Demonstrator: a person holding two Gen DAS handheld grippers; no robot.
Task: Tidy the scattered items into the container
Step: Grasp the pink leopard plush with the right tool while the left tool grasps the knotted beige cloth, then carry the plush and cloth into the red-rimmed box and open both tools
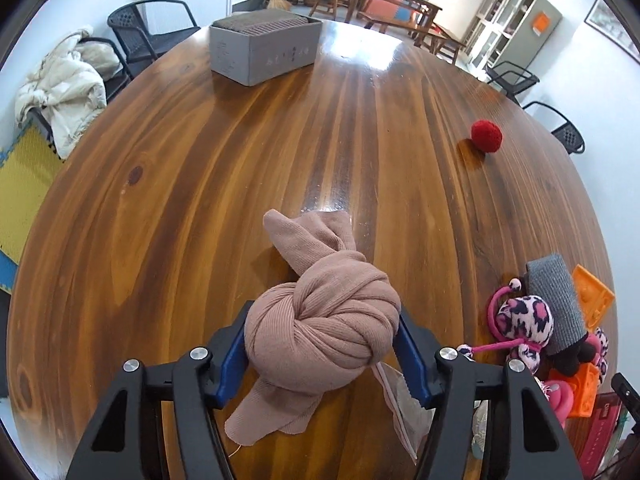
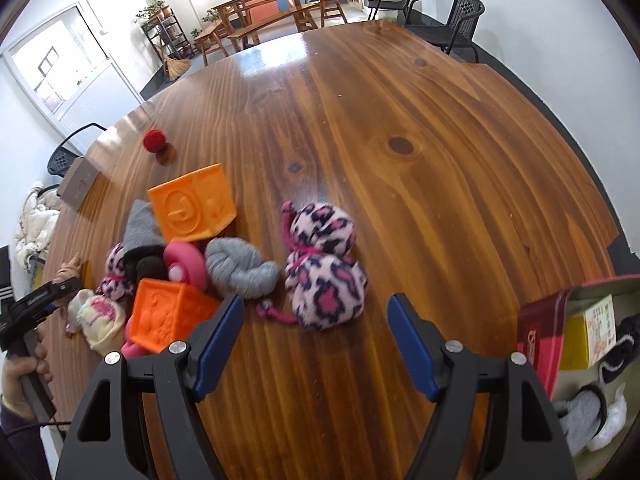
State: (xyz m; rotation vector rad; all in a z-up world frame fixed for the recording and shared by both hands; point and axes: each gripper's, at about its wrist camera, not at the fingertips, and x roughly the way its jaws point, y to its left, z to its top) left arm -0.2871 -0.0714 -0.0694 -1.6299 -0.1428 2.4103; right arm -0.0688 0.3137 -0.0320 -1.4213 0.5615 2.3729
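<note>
A knotted tan cloth point(image 1: 332, 300) lies on the wooden table point(image 1: 200, 200), and my left gripper point(image 1: 322, 314) is shut on it, both blue pads against the knot's sides. My right gripper point(image 2: 316, 300) hovers open over the table with nothing between its fingers. A pink leopard-print bundle point(image 2: 324, 256) lies just beyond its tips. To the left sits a pile: two orange embossed blocks point(image 2: 192, 208), a grey knotted sock point(image 2: 240, 268), a pink ring point(image 2: 186, 264) and a cream sock point(image 2: 102, 320). The red cardboard box point(image 2: 540, 320) at the right holds several items.
A red pompom ball point(image 1: 486, 134) lies alone farther out on the table. A grey box point(image 1: 264, 48) stands near the far edge. Black chairs point(image 2: 452, 20) ring the table, one draped with a white coat point(image 1: 68, 84). A hand point(image 2: 20, 376) holds the left gripper's handle.
</note>
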